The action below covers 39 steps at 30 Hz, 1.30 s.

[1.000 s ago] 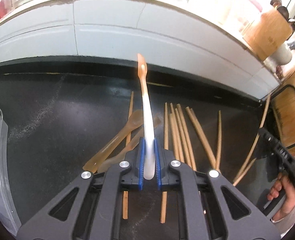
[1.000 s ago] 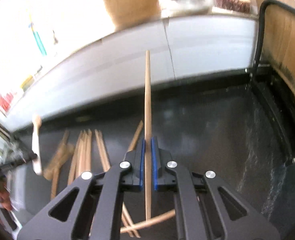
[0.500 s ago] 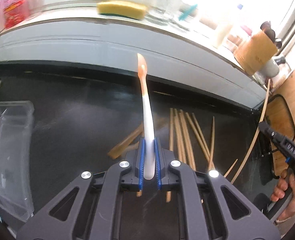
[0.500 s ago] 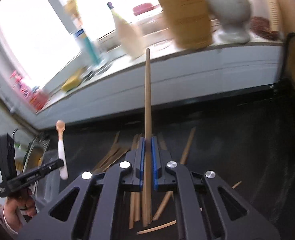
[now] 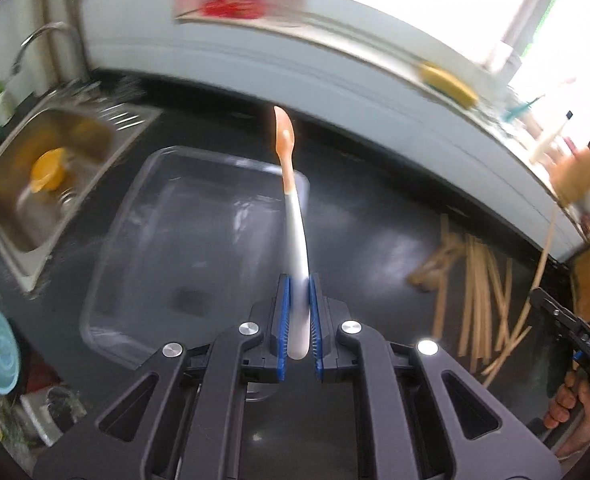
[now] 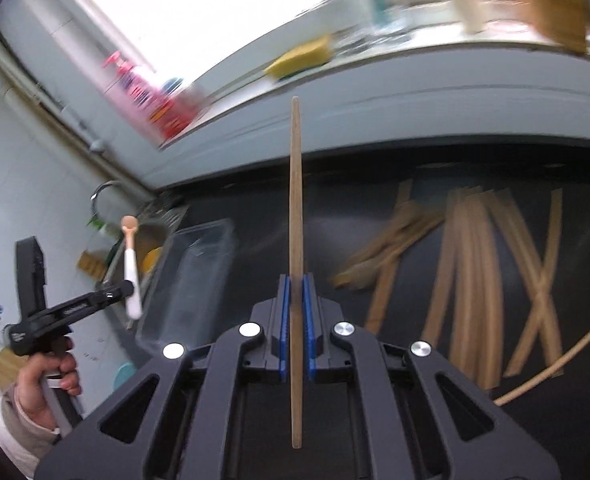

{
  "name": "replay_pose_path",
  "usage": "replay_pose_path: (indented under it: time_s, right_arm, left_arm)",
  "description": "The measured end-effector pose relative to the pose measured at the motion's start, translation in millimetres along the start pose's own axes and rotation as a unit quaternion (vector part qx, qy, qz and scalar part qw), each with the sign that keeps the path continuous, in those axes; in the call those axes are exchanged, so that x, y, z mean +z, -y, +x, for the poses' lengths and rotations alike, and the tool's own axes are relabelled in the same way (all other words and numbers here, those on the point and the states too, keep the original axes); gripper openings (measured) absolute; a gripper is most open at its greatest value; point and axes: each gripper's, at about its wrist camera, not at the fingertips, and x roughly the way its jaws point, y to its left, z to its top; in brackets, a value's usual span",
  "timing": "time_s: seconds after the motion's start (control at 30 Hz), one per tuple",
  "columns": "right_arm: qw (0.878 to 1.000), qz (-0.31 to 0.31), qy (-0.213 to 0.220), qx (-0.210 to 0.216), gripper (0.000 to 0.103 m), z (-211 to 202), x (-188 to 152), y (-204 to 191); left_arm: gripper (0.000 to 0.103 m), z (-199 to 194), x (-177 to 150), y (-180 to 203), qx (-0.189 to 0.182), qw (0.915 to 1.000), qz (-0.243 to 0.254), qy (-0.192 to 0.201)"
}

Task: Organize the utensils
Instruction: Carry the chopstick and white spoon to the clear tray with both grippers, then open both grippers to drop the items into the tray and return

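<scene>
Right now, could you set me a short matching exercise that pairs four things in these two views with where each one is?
Things:
1. spoon
2. single chopstick
3. clear plastic tub
4. yellow sponge

Places:
A. on the light ledge under the window
B. clamped in the right claw
C. on the dark counter beside the sink
D. clamped in the left claw

Pairs: 1-D, 2-B, 3-C, 4-A
</scene>
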Motion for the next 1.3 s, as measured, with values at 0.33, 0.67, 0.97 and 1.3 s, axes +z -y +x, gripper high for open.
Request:
replay_pose_path:
  time_s: [0.33,0.67,0.97,1.3]
  right_arm:
    - [0.996,0.004,-0.065,0.06,0.008,121,5,-138]
    - [0.992,0.002,-0.124,-0.009,0.008,225,-21,-183]
    - [0.99,-0.006,-0.13,-0.054,0.008,256,-25,-192]
    - [0.978,-0.105,-0.062,-0.169,0.096,225,-4,-190]
  left_arm:
    - [0.009,26,29,-92,-0.007,0.9968,0.038,-0.07]
    - [0.009,74,39,-135,-0.038,0.9917,0.06,-0.107]
    - [0.014,83,35,-135,-0.034,0.9912,0.083,-0.097]
    - [0.097,24,67,-148,0.013,0.9998,0.016,-0.004]
